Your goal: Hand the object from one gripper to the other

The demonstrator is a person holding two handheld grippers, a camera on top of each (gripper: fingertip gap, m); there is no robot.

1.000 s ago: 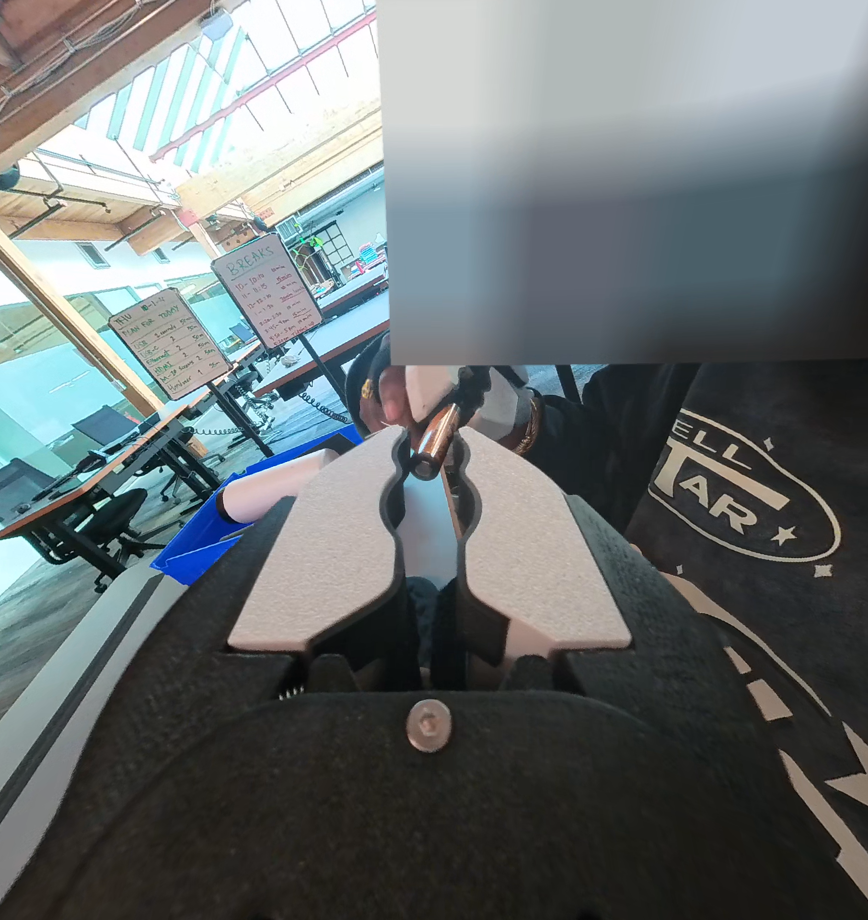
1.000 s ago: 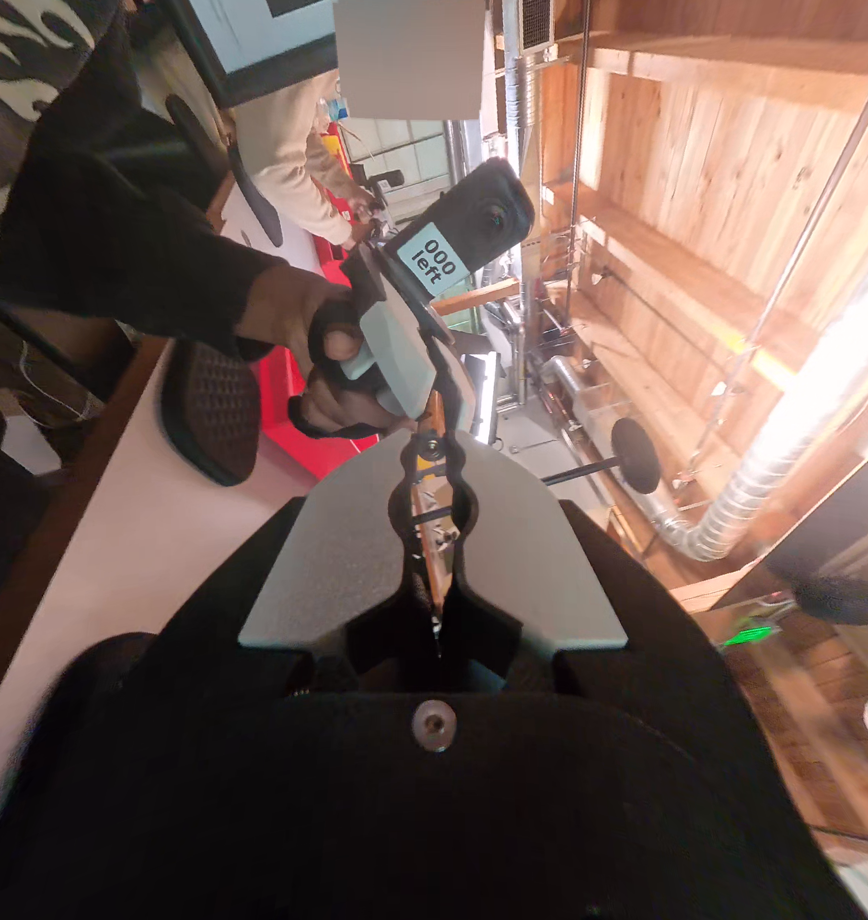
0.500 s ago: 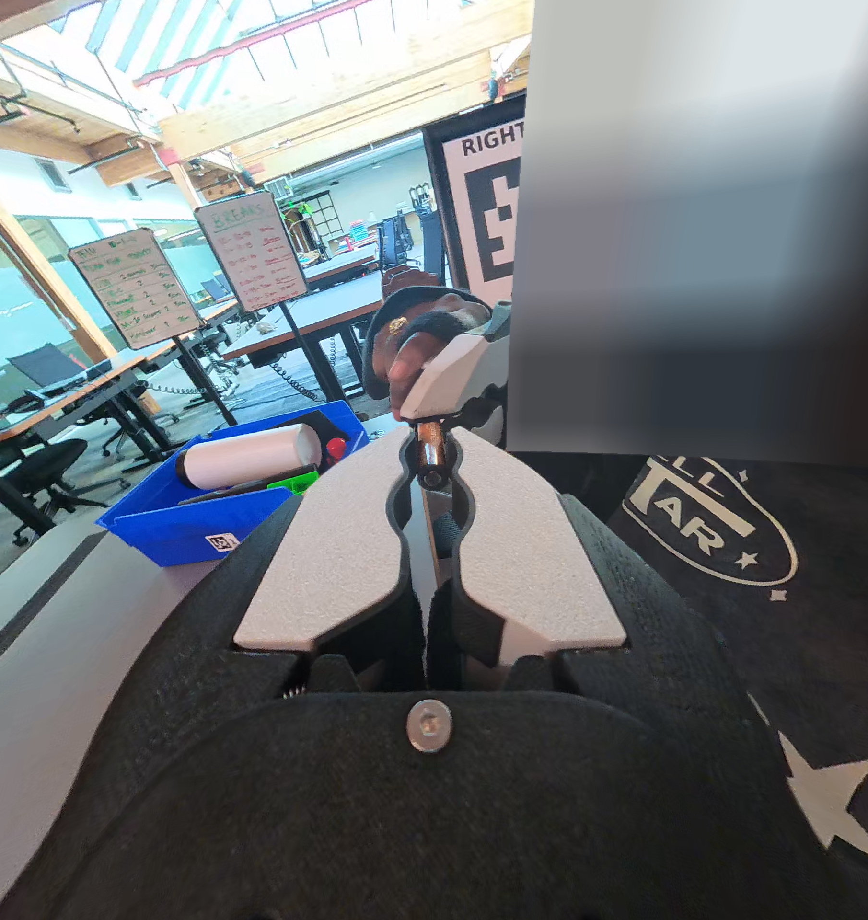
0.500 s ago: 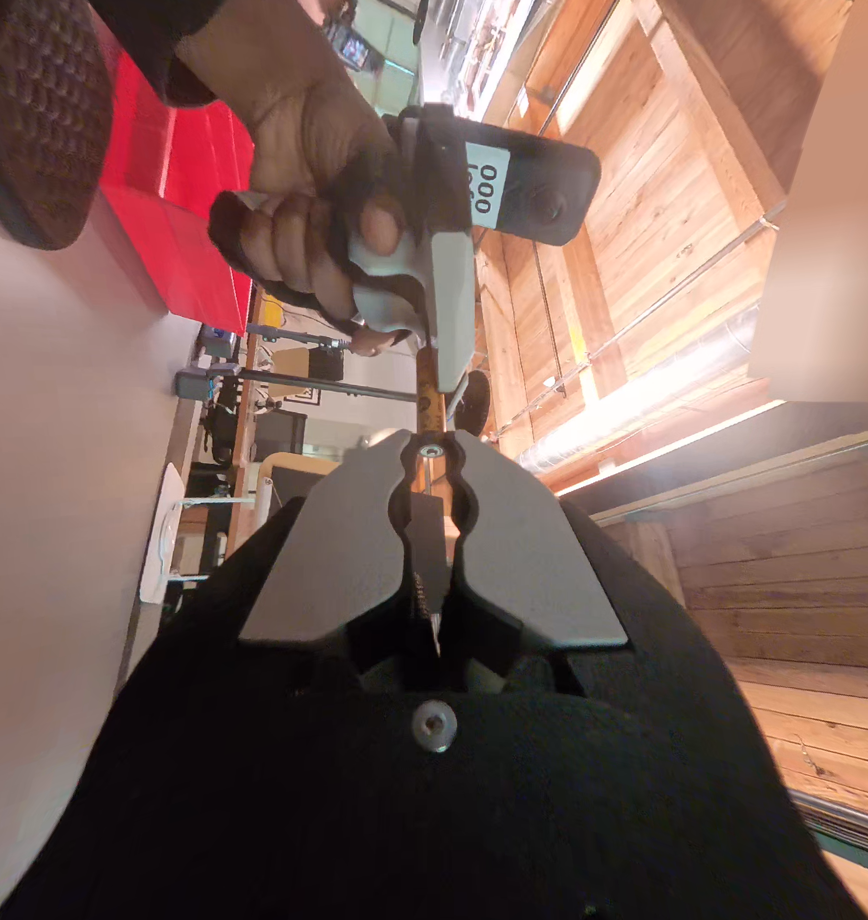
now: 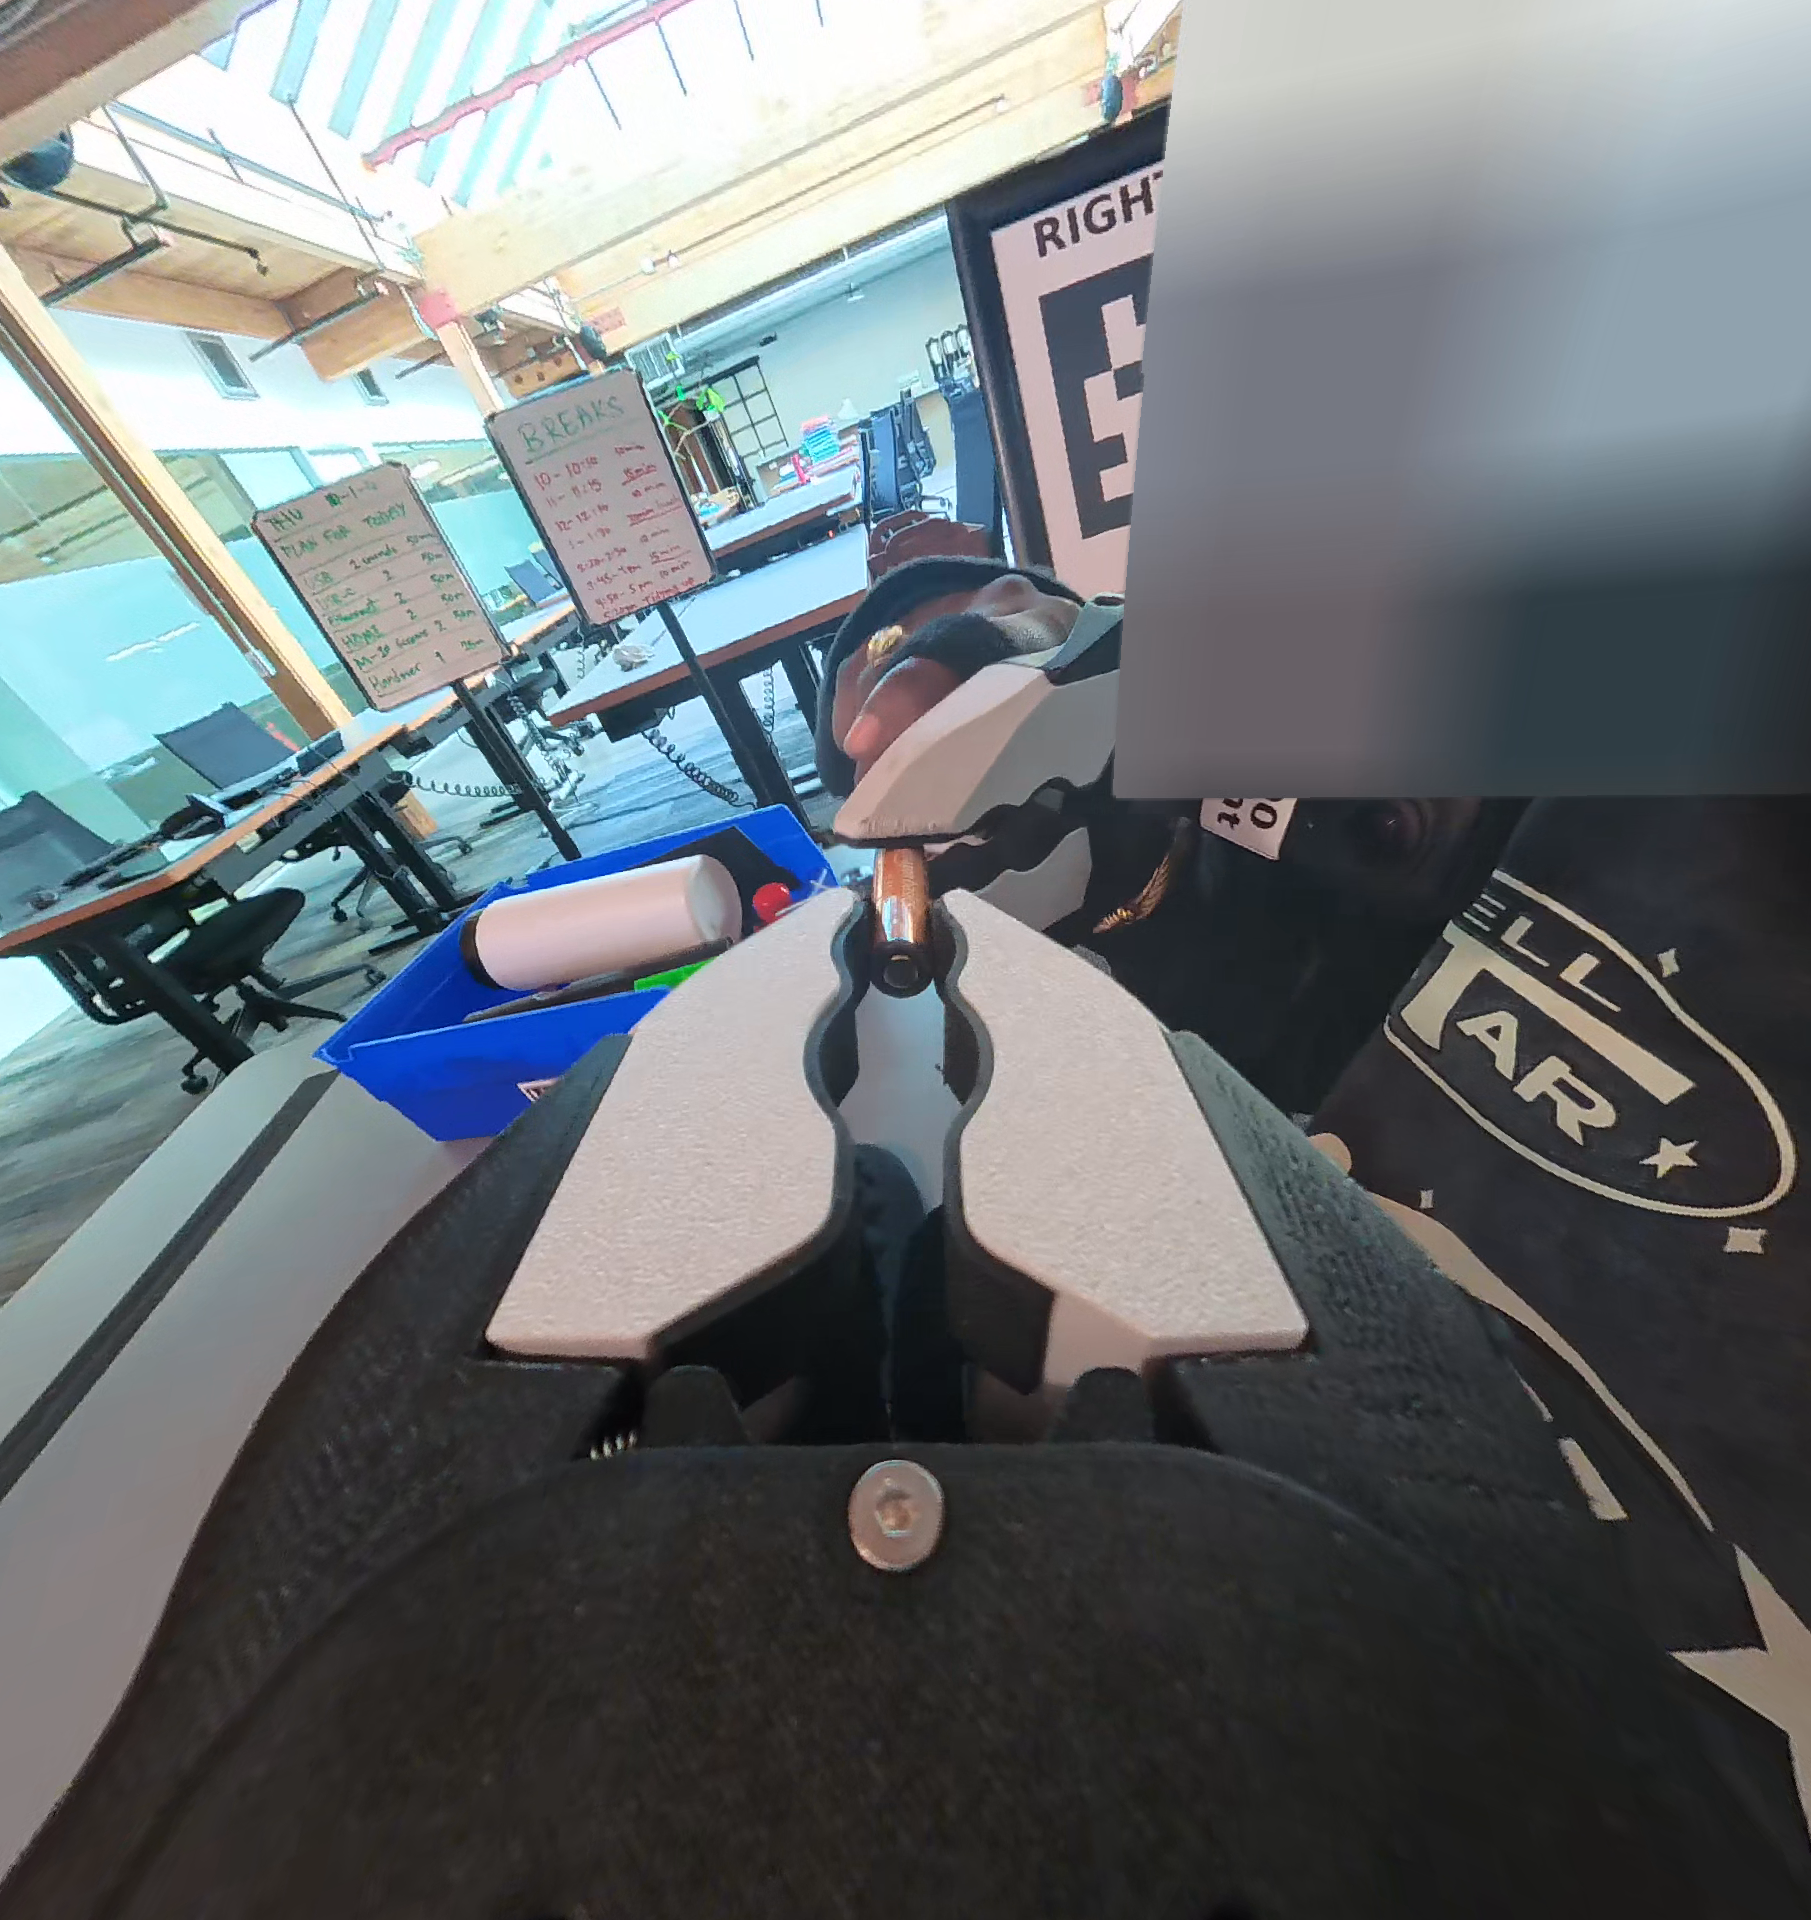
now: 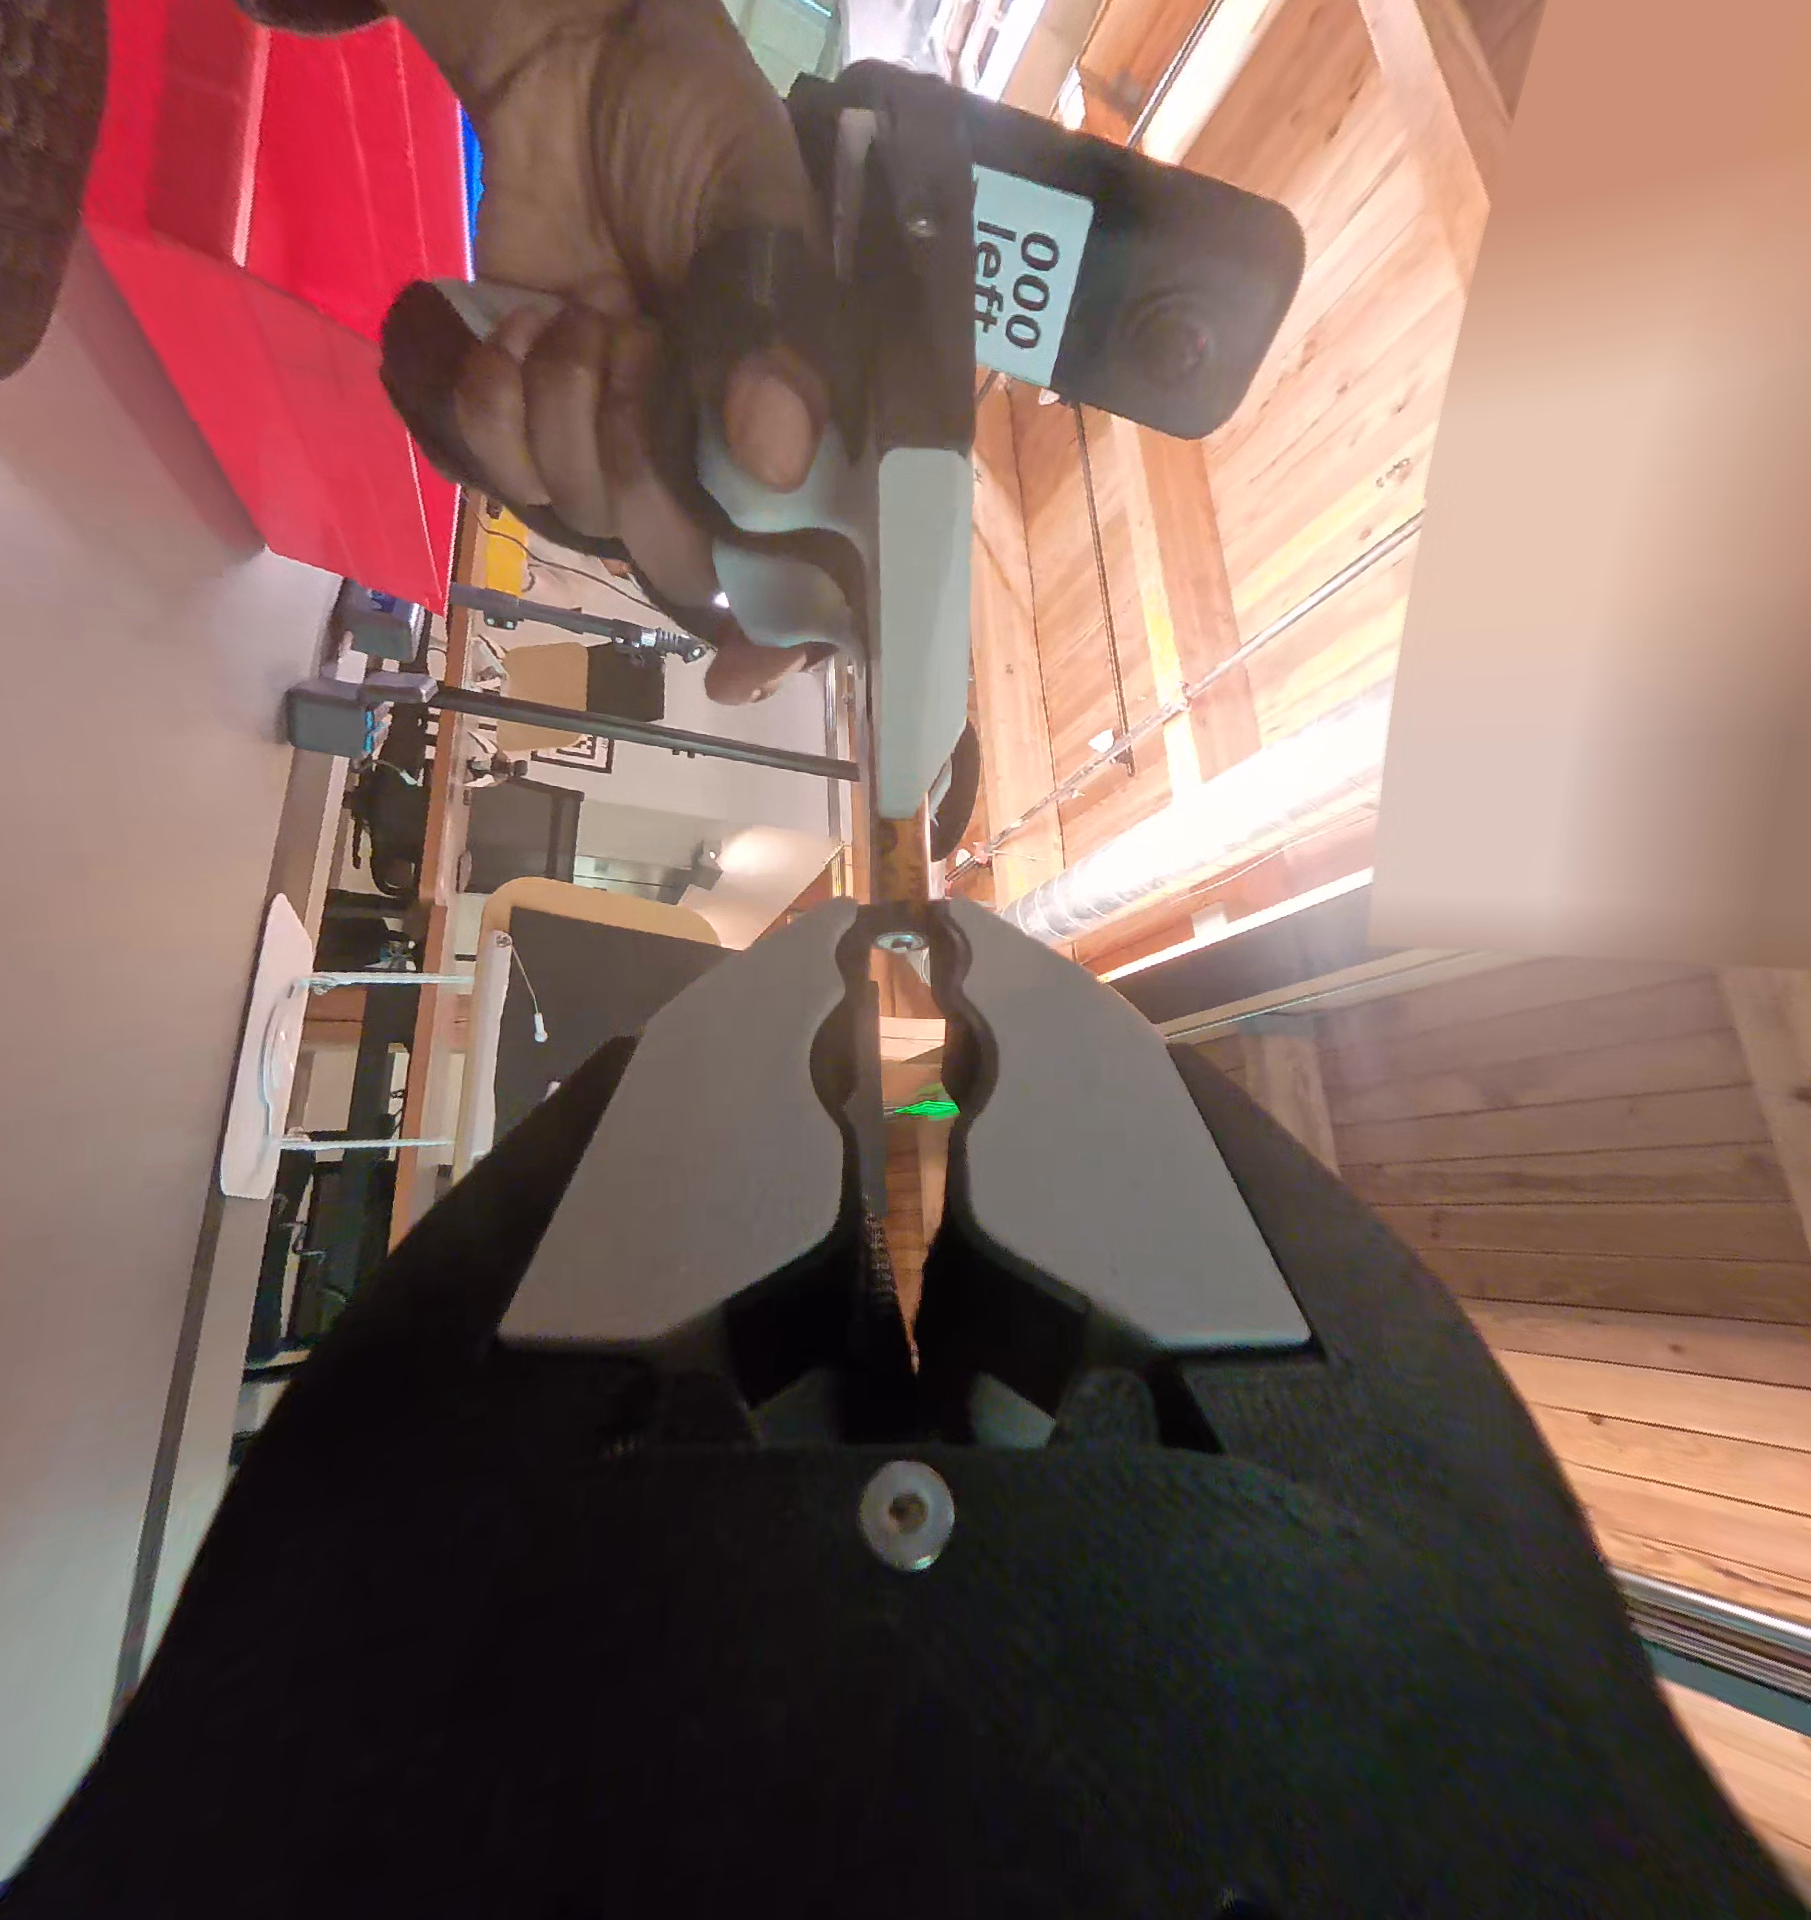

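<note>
A small copper-coloured battery (image 5: 899, 914) is held in the air between both grippers, one at each end. My left gripper (image 5: 899, 940) is shut on its near end. The right gripper (image 5: 948, 795), held by a hand, grips the far end from above. In the right wrist view my right gripper (image 6: 896, 925) is shut on the battery (image 6: 903, 868). The left gripper (image 6: 911, 665), held by a hand (image 6: 610, 343), closes on its other end. The middle of the battery shows between the two sets of fingertips.
A blue bin (image 5: 433, 1049) holding a white cylinder (image 5: 600, 925) stands on the grey table (image 5: 101, 1278) to the left. A red bin (image 6: 288, 343) stands on the table at upper left. A person's dark shirt (image 5: 1607, 1143) fills the right.
Both grippers have turned and drawn closer together with the battery still between them. The battery now lies in line with my left fingers, and the left gripper looms larger in the right wrist view.
</note>
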